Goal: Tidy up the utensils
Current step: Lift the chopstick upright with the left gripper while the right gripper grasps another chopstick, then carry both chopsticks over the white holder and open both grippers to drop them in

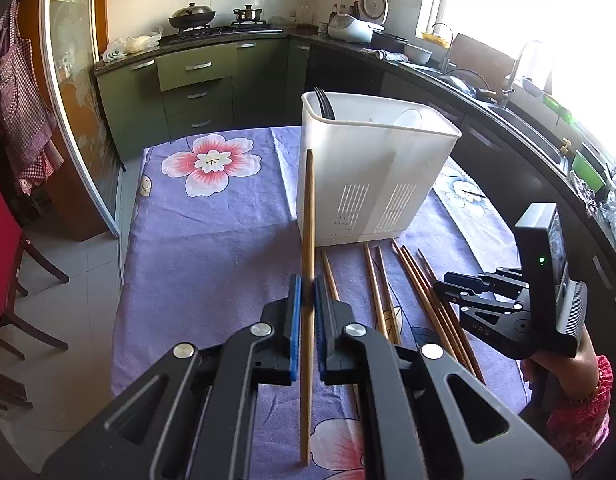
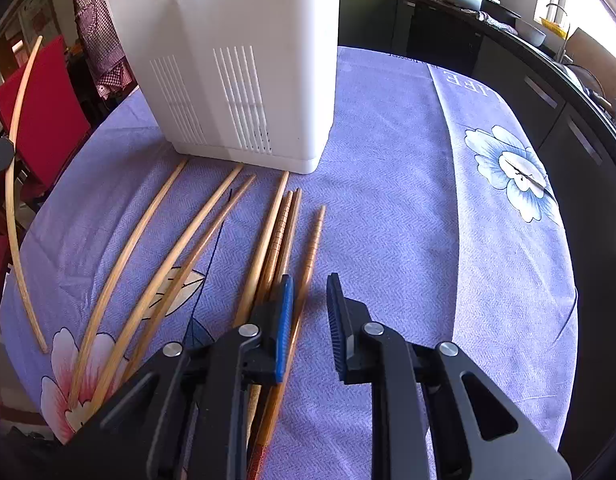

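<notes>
The white holder (image 1: 372, 168) already has a dark fork (image 1: 322, 100) inside, the left gripper (image 1: 307, 300) is clenched on one chopstick (image 1: 308, 216) before it, while the right gripper (image 2: 308, 312), jaws still apart, straddles one of several loose chopsticks (image 2: 212, 240) lying on the cloth before the holder.

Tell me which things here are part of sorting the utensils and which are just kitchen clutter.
Part of the job:
- chopstick clamped in the left tongs
- loose chopsticks on the tablecloth
- white utensil holder
- dark fork standing in it

Just lying about:
- wok
- rice cooker
- checked apron
</notes>
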Demonstrator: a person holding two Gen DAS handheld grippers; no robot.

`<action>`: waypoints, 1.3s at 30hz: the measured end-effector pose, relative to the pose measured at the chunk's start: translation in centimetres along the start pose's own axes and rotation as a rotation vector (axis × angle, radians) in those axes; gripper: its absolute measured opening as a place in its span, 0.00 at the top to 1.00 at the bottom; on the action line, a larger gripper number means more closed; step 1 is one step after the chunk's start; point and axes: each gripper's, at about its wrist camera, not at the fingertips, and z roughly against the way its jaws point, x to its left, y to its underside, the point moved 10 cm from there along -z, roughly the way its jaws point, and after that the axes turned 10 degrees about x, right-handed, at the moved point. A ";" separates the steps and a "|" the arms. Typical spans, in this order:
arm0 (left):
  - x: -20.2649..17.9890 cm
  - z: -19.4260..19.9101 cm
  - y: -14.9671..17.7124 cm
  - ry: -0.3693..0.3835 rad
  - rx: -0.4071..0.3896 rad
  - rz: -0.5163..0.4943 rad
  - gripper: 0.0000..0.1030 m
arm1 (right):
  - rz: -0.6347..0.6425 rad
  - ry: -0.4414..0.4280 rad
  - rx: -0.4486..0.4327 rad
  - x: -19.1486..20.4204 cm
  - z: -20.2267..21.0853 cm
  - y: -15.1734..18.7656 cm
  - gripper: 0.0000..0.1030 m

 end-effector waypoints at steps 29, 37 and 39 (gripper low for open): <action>0.0 2.1 0.3 0.024 -0.032 -0.014 0.94 | -0.040 -0.126 -0.294 0.2 13.1 -0.7 0.94; -0.1 3.5 0.6 0.023 -0.056 -0.026 0.94 | -0.025 -0.143 -0.378 0.7 17.6 1.6 0.94; -0.1 3.9 0.5 0.024 -0.063 -0.028 0.94 | -0.022 -0.147 -0.391 0.8 18.3 2.0 0.94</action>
